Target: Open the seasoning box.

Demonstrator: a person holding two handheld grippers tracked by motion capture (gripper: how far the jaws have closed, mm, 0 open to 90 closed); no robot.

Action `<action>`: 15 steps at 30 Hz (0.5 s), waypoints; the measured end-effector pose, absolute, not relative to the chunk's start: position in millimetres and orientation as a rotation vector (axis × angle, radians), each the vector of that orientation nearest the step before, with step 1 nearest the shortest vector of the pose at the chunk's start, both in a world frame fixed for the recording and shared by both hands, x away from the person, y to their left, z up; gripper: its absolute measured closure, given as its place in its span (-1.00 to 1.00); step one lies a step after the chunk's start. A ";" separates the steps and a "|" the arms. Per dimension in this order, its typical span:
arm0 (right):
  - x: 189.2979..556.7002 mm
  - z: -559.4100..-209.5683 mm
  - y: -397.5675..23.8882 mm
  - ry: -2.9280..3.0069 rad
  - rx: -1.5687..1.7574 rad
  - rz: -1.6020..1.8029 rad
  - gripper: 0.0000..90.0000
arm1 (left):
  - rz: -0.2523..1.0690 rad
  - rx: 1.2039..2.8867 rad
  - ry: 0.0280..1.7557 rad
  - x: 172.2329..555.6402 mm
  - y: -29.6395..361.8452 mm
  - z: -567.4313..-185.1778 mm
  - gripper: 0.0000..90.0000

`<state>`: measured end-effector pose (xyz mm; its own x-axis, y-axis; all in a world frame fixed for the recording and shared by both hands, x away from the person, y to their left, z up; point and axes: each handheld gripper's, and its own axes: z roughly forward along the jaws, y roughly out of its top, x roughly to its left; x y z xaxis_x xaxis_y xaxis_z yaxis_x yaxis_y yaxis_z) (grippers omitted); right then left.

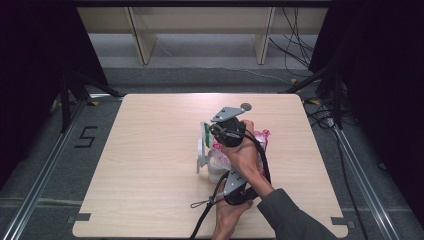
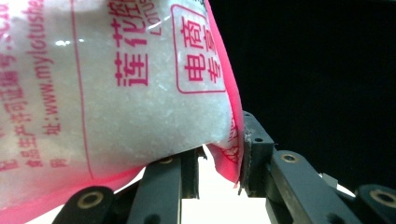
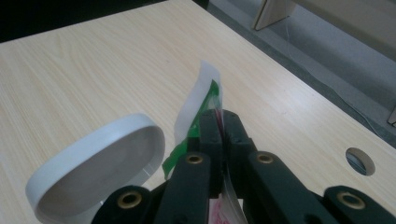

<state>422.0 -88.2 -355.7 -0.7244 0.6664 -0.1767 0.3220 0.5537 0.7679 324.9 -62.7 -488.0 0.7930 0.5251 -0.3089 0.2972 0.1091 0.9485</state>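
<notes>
A clear plastic bag (image 1: 218,161) of white granules with pink print is held up over the middle of the table between both grippers. My right gripper (image 1: 211,131) is shut on the bag's green and white top strip (image 3: 201,100), its jaws (image 3: 223,122) pressed flat together on the film. My left gripper (image 1: 223,178) comes from the near side and is shut on the bag's lower corner (image 2: 229,154). The bulging bag (image 2: 130,93) rests across its jaws (image 2: 219,149). A white round container (image 1: 201,153) stands just left of the bag, with its rim (image 3: 93,172) beside my right jaws.
The pale wooden table (image 1: 145,150) has bare surface all round the bag. A round hole (image 1: 245,106) sits near its far edge, just beyond the right gripper. A black cable (image 1: 202,212) trails off the near edge. Dark stands and floor cables flank the table.
</notes>
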 end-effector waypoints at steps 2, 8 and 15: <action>421.6 -354.8 -88.1 2.342 0.810 1.026 0.99 | 0.189 1.485 0.700 324.8 -62.5 -487.6 0.61; 421.5 -355.0 -88.4 2.341 0.812 1.029 0.99 | 0.188 1.486 0.698 324.8 -62.7 -487.5 0.61; 420.7 -355.7 -86.8 2.328 0.825 1.028 0.99 | 0.191 1.486 0.698 324.7 -62.2 -487.4 0.61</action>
<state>420.7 -86.8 -355.7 -0.7133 0.6807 -0.1667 0.3355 0.5405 0.7715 324.7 -62.2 -487.4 0.7924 0.5262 -0.3087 0.2958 0.1111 0.9488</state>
